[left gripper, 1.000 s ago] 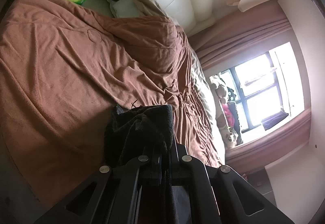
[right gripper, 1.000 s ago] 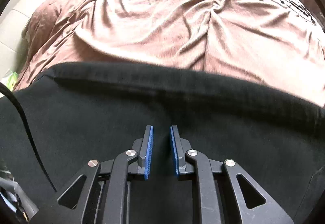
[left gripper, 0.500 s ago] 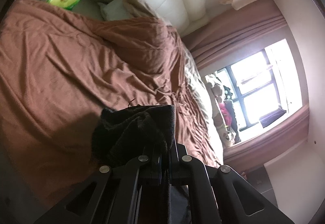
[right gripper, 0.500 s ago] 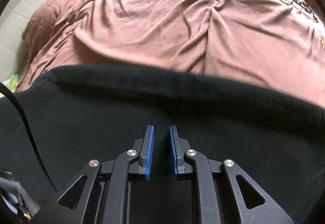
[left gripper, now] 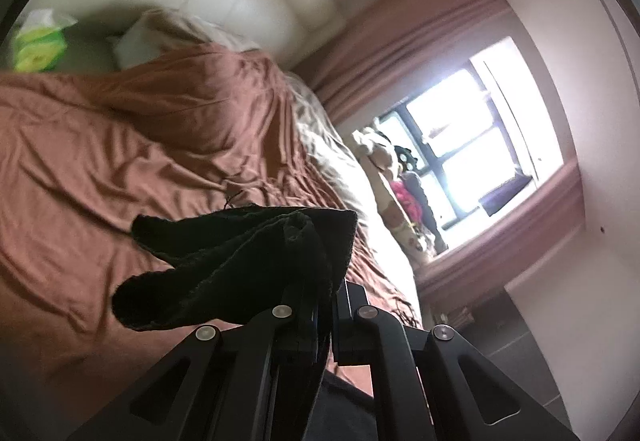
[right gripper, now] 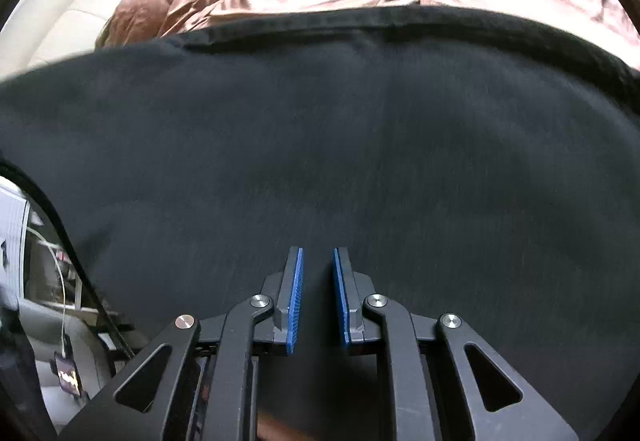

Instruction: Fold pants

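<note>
One end of the black pants (left gripper: 240,257) is clamped in the left gripper (left gripper: 330,305), bunched above the brown bedspread (left gripper: 120,145). The right gripper (right gripper: 318,297), pads slightly apart and empty, hovers over the rest, spread left to right with its hem on the far side.

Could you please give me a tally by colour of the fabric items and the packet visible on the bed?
Black: 1, the pants
Brown: 1, the bedspread
White: 1, the pillow
Green: 1, the packet
Total: 4
</note>
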The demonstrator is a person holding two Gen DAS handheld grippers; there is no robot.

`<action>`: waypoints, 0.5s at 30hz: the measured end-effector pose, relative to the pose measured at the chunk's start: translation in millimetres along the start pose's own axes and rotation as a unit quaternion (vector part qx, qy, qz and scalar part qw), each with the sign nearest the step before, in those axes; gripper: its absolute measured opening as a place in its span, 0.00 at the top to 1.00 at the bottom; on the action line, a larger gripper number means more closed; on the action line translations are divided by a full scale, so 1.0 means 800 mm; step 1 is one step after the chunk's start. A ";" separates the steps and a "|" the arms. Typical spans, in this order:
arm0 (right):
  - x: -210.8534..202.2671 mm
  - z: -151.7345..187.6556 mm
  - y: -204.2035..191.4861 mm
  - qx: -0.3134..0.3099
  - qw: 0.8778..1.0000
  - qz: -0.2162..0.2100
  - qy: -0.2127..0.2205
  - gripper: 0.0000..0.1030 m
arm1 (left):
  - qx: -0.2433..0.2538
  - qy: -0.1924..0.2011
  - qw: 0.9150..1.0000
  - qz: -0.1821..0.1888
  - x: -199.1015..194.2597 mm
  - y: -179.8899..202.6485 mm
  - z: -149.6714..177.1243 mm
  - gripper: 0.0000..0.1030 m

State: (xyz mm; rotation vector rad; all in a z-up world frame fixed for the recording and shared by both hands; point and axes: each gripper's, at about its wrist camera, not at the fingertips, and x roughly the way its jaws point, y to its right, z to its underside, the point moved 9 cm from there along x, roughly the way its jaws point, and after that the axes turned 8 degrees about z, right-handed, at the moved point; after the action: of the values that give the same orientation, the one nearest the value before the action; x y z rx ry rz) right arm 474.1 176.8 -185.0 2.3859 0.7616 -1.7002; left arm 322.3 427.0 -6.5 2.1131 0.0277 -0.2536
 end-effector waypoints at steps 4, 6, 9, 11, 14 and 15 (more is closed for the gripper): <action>-0.020 0.022 0.000 0.014 1.000 -0.021 -0.001 0.88 | 0.028 -0.014 0.999 0.019 0.017 0.052 0.002 0.96; -0.036 0.025 0.006 0.020 1.000 -0.019 0.010 0.88 | 0.040 -0.021 0.999 0.030 0.025 0.079 0.003 0.96; -0.072 0.026 0.021 0.034 0.998 -0.023 0.045 0.88 | 0.064 -0.030 0.997 0.041 0.036 0.119 0.006 0.96; -0.097 0.027 0.033 0.044 0.996 -0.031 0.066 0.87 | 0.078 -0.037 0.995 0.051 0.045 0.149 0.010 0.96; -0.136 0.035 0.052 0.052 0.993 -0.034 0.100 0.56 | 0.096 -0.044 0.992 0.064 0.057 0.185 0.019 0.96; -0.152 0.036 0.059 0.055 0.991 -0.034 0.117 0.44 | 0.102 -0.048 0.991 0.068 0.062 0.199 0.023 0.96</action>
State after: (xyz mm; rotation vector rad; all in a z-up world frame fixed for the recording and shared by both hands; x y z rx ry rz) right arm 441.0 85.1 -93.9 2.6985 0.8074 -1.5408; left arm 386.9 323.5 108.6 2.2925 -0.2069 -0.2851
